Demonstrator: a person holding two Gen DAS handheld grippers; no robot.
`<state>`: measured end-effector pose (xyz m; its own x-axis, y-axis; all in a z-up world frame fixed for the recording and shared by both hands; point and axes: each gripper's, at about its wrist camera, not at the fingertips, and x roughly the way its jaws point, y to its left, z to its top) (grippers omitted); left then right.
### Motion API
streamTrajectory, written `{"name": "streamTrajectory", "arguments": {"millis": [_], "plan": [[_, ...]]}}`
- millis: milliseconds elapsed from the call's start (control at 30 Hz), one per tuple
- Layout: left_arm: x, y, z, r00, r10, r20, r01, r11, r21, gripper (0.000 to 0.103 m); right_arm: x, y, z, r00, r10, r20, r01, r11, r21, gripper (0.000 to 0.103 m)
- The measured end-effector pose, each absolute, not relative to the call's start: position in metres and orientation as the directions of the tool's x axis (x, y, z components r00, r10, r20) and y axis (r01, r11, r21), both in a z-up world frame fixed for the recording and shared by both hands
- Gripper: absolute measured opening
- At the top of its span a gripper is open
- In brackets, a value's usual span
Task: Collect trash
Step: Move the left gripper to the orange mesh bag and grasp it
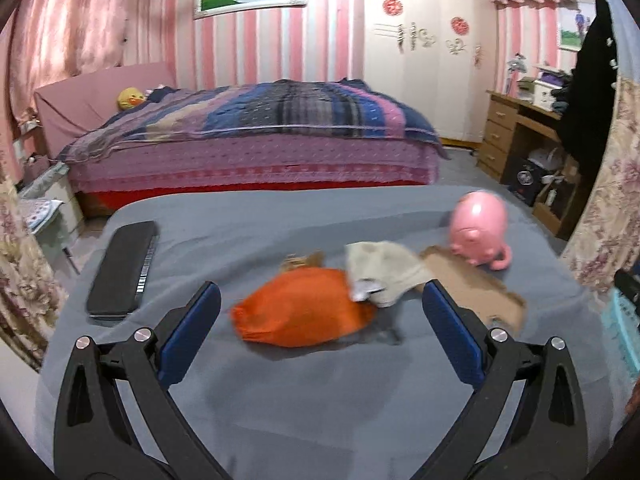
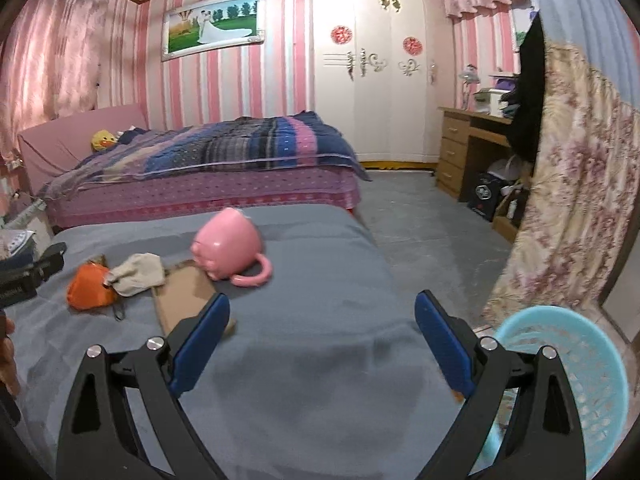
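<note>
My left gripper point(image 1: 320, 300) has its jaws spread wide, blue pads facing each other, gripping nothing; my right gripper point(image 2: 322, 312) is likewise spread wide with nothing between its pads

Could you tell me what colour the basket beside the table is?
Light blue; the basket shows best in the right wrist view.

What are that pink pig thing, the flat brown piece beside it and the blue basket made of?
The pink pig looks like hard glossy plastic or glazed ceramic: light glints off it. The flat brown piece seems plain matte cardboard with a ragged edge. The blue basket looks like thin moulded plastic, its wall pierced with small slots.
</note>
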<state>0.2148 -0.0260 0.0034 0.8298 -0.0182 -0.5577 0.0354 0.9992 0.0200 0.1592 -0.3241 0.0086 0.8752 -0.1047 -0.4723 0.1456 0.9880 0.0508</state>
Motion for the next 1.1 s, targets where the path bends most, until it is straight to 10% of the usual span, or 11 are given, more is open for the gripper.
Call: {"name": "streamTrajectory", "arguments": {"millis": [933, 1100], "plan": [[0.271, 0.028, -0.054, 0.699, -0.040, -0.714, -0.019, 0.997, -0.075, 0.097, 0.212, -0.285, -0.029, 0.808, -0.100, -0.581, 0.118, 0.993, -0.008, 0.092], [0.280, 0.017, -0.070, 0.639, -0.109, -0.761, 0.034, 0.993, -0.114, 0.064, 0.218, -0.279, -0.031, 0.814, -0.072, -0.576, 0.080, 0.997, -0.012, 0.092]]}}
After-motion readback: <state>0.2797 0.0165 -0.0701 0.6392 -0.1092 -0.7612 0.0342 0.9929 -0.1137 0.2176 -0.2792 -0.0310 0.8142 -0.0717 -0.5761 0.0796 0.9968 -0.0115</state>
